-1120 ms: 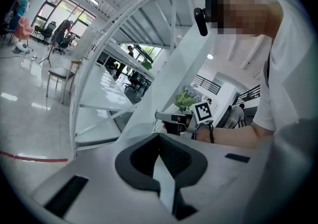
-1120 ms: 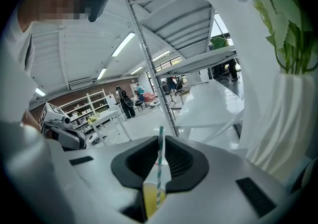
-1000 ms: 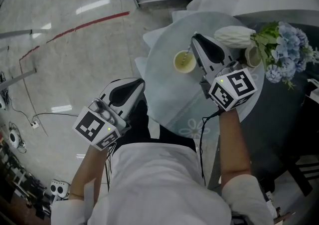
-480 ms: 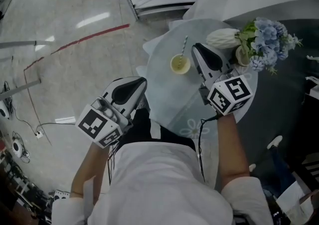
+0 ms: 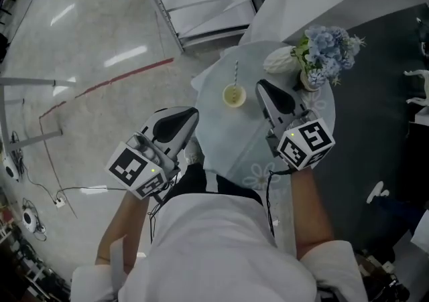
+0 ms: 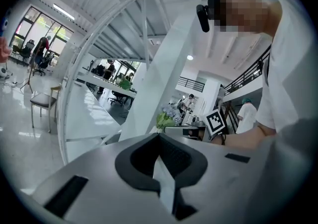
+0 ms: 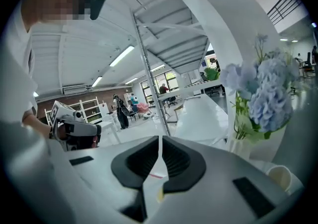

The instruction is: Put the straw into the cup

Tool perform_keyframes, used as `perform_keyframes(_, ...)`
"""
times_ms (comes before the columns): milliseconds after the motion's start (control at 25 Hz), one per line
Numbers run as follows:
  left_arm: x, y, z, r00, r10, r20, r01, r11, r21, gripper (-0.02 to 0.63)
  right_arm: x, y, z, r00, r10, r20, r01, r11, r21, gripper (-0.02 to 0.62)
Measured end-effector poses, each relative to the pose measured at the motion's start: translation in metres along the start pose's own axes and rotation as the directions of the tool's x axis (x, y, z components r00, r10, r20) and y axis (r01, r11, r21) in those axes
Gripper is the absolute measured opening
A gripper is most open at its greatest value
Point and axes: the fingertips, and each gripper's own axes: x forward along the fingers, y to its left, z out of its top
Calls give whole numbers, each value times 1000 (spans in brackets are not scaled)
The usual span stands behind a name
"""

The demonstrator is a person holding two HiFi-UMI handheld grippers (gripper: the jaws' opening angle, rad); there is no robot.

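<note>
- Right gripper hangs over the table. Its jaws are pressed together with only a thin slit between them, and they hold nothing. Its own view shows the same.
- Its tip is just beside the cup, on the cup's right, and is not touching it.
- Left gripper hangs off the table's left edge, over the floor, farther from the cup than the right one. Its own view shows the jaws meeting with nothing between them.
- The cup stands upright near the far middle of the table, with a pale yellow-green drink inside.
- The straw is in the cup. Its lower end is in the drink, and its upper end rises past the rim toward the table's far edge.
- Blue flowers with green leaves stand at the table's far right, near the right gripper. In the right gripper view they rise from a pale vase at the right.
- A white rounded thing lies just left of the flowers. What it is cannot be told.
- Each gripper carries a marker cube: right, left.
- A red line runs across the floor, well left of the table.
</note>
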Motion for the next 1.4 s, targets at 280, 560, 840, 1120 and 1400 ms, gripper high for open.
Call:
perform_keyframes(280,-5,-22,22,999,-35,15,34,998,53,21,-33,16,17,999,-24,38,25,999,-29,35)
perform_keyframes(560,-13,-40,37,998,-53,33,49,994,96,21,-59,33,27,997,-27,67,29,999,-36,35)
perform_keyframes(840,-21,-56,47,997,-69,36,64,990,129,21,-80,52,39,995,-9,96,15,998,-58,35)
perform_keyframes(1120,-25,-69,49,996,-82,36,76,986,151,21,-98,61,40,993,-2,120,9,998,-58,35)
perform_keyframes(1400,-32,-83,45,995,-95,29,89,984,155,21,-110,73,37,992,-2,127,7,999,-41,35)
